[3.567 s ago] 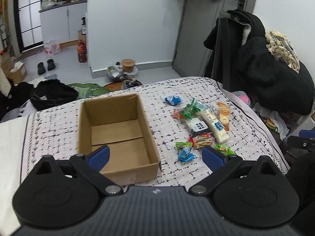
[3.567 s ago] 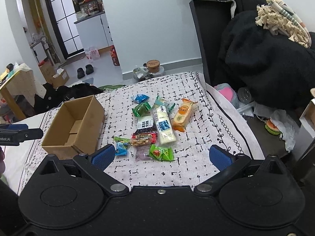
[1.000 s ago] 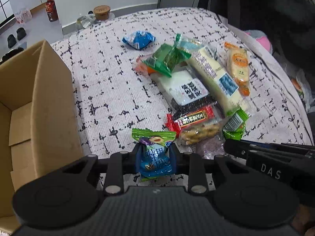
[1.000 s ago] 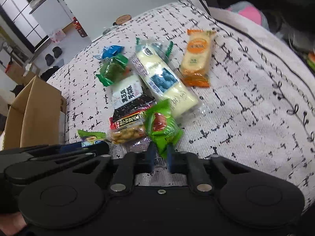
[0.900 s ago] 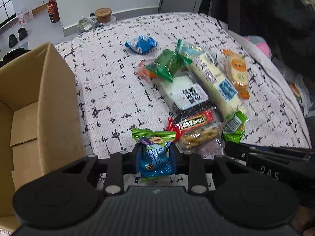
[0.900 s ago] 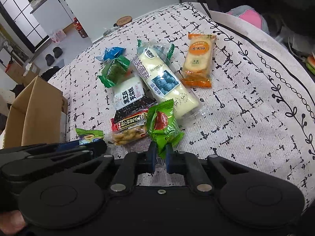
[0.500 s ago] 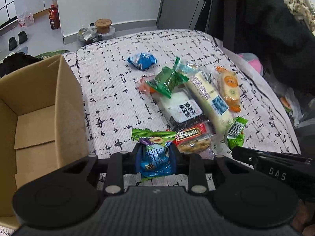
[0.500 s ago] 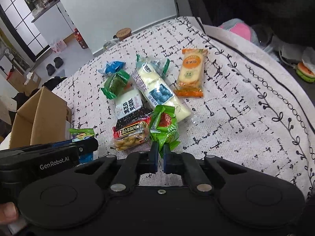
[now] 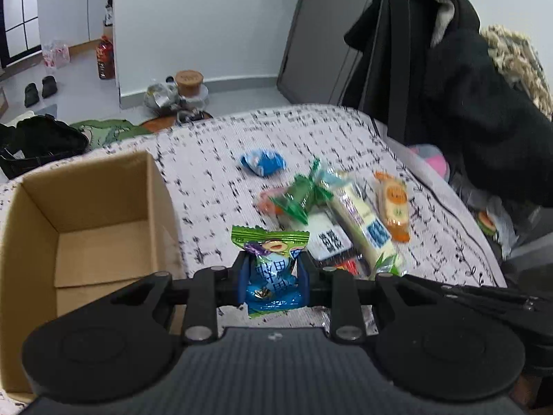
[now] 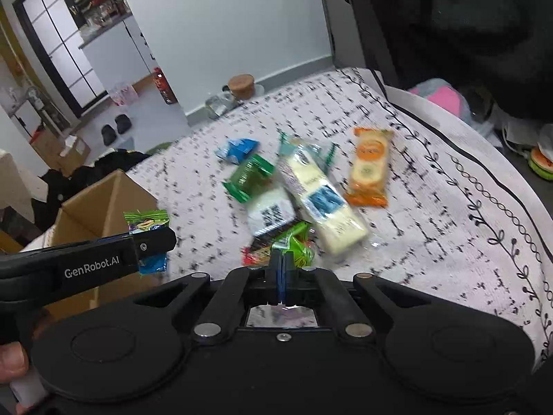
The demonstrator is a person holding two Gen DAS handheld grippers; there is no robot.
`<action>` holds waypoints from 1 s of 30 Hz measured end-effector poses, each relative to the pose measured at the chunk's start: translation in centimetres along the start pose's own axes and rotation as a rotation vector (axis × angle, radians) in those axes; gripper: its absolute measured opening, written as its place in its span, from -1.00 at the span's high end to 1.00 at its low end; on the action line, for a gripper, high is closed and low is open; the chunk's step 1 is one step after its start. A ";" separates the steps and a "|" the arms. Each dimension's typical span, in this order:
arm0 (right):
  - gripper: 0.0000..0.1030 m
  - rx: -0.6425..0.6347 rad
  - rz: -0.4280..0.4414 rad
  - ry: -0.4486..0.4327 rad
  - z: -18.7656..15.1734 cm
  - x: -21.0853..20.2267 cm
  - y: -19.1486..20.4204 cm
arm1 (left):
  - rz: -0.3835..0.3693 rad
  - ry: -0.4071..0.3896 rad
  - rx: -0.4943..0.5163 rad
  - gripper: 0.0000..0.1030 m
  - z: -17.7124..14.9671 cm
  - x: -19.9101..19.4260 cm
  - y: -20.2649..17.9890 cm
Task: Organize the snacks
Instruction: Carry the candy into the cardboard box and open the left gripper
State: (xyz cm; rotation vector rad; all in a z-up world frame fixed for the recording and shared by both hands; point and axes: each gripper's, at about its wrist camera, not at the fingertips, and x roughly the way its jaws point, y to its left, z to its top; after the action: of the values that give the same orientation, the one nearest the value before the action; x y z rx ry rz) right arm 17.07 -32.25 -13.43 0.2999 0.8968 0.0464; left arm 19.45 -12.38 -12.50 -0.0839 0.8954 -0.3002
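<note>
Left gripper [image 9: 272, 273] has the blue-and-green candy packet [image 9: 271, 269] pinched square between its blue pads, the packet standing upright with its green crimped top poking above the fingertips, lifted clear of the patterned cloth [image 9: 214, 159]. Over on the right, the right gripper [image 10: 282, 269] is clamped fully together on the edge of a bright green packet [image 10: 297, 247], and that packet sticks out past the fingertips, its far end blurred, so its print can't be read. The cardboard box [image 9: 86, 214] sits open just left of the left gripper, its near wall cut off behind the gripper body. On the cloth beyond, the rest of the pile: a blue packet [image 9: 262, 162], a dark green packet [image 9: 297, 200], a long pale bar [image 9: 359, 218], an orange packet [image 9: 394, 207] and a white-labelled packet [image 9: 328, 237], all smeared by motion. A red wrapper [image 10: 255, 254] is mostly hidden behind the right gripper's fingers.
</note>
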 end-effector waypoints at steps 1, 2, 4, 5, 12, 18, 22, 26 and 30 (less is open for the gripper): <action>1.00 -0.003 0.002 -0.005 0.1 -0.1 0.3 | 0.001 -0.009 -0.005 0.46 0.1 -0.4 0.2; 1.00 -0.007 0.006 -0.011 0.1 -0.2 0.6 | 0.004 -0.016 -0.010 0.46 0.2 -0.7 0.5; 1.00 -0.004 0.013 -0.013 0.1 -0.3 1.0 | 0.005 -0.028 -0.017 0.46 0.3 -1.3 0.9; 1.00 -0.004 0.017 -0.013 0.2 -0.4 1.3 | 0.005 -0.034 -0.020 0.46 0.4 -1.7 1.1; 1.00 -0.020 0.061 -0.049 0.8 -1.7 3.7 | 0.029 -0.077 -0.048 0.46 0.7 -4.3 3.3; 1.00 -0.047 0.128 -0.077 1.7 -2.6 6.9 | 0.075 -0.105 -0.078 0.46 1.1 -6.3 6.1; 1.00 -0.067 0.167 -0.082 1.9 -2.8 8.9 | 0.113 -0.110 -0.105 0.46 0.8 -7.3 8.3; 1.00 -0.085 0.199 -0.078 1.6 -2.5 10.7 | 0.143 -0.099 -0.139 0.45 0.1 -7.9 10.0; 1.00 -0.102 0.224 -0.068 1.3 -2.2 12.2 | 0.158 -0.082 -0.159 0.45 -0.8 -8.2 11.2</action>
State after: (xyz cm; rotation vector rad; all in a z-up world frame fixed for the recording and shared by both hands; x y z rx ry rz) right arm 17.70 -21.21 -7.60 0.3038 0.7873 0.2862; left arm 16.56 0.74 -9.00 -0.1706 0.8383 -0.0769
